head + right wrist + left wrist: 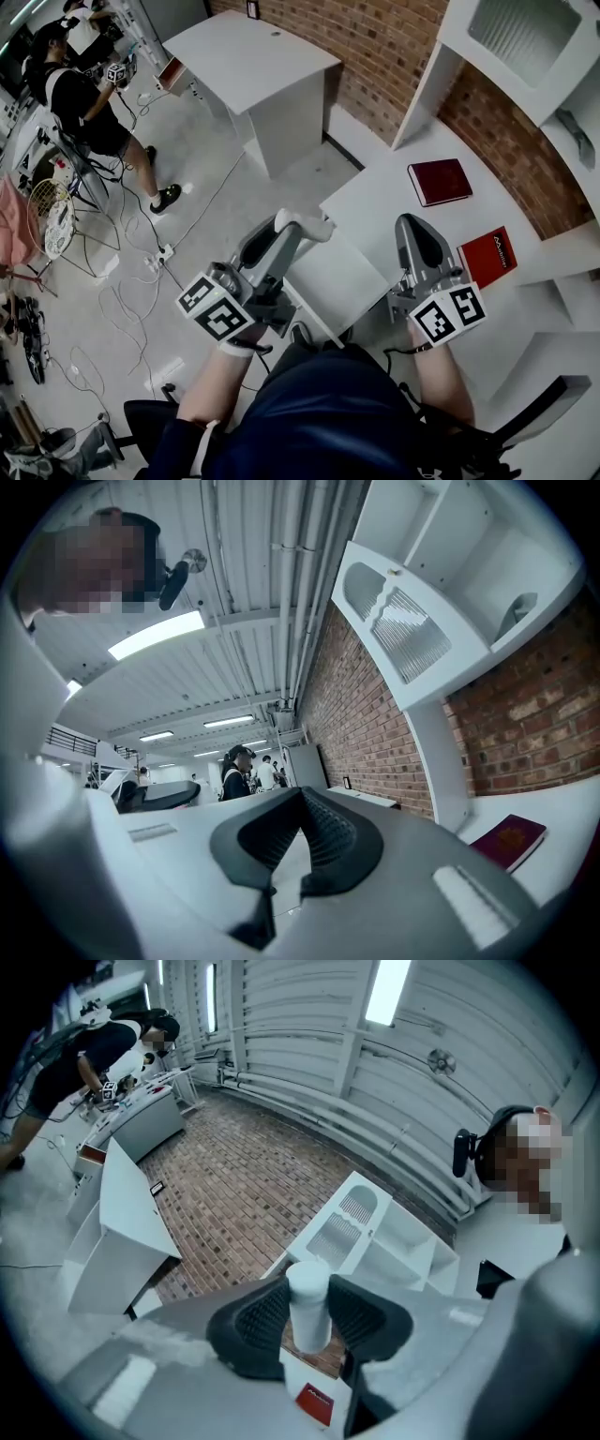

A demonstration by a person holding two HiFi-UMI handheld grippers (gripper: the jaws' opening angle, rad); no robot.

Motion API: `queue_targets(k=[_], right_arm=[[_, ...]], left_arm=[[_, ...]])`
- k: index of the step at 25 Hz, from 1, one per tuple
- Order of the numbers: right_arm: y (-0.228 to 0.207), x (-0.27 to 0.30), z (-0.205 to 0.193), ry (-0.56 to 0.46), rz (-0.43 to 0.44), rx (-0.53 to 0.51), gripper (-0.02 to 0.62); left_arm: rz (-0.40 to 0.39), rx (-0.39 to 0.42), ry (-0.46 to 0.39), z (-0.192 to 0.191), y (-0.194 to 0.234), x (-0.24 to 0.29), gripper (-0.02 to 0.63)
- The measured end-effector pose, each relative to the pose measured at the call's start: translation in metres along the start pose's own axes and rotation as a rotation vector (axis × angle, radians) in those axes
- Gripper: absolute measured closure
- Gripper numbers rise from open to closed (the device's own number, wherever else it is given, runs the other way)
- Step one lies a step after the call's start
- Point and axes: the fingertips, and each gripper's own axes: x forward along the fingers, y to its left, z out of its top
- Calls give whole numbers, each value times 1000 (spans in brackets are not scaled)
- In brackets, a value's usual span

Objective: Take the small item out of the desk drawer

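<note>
The small item is a white cylinder (307,225), upright between the jaws of my left gripper (286,231), which is shut on it and held up in the air left of the white desk (375,202). In the left gripper view the cylinder (309,1305) fills the gap between the black pads (258,1321) of that gripper (309,1321). My right gripper (415,230) hovers over the desk's front edge; its jaws meet at the tips with nothing in them (301,797). A white panel (333,277) juts from the desk front between the grippers; I cannot tell whether it is the drawer.
A dark red book (440,181) and a red booklet (487,256) lie on the desk. A white shelf unit (525,56) hangs on the brick wall. Another white desk (253,66) stands behind. A person (89,103) stands far left, with cables (141,281) on the floor.
</note>
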Motion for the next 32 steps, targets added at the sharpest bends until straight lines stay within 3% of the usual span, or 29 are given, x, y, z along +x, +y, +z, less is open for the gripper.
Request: queue_targets(k=[14,32], right_arm=[[-12,-7,-9,2,-23,19,594],[-17,-4,-10,9,-28,-37,594]], left_arm=[[85,-186,-2,-24,39,-7,465],[95,-253,-1,-32,49,-7,465]])
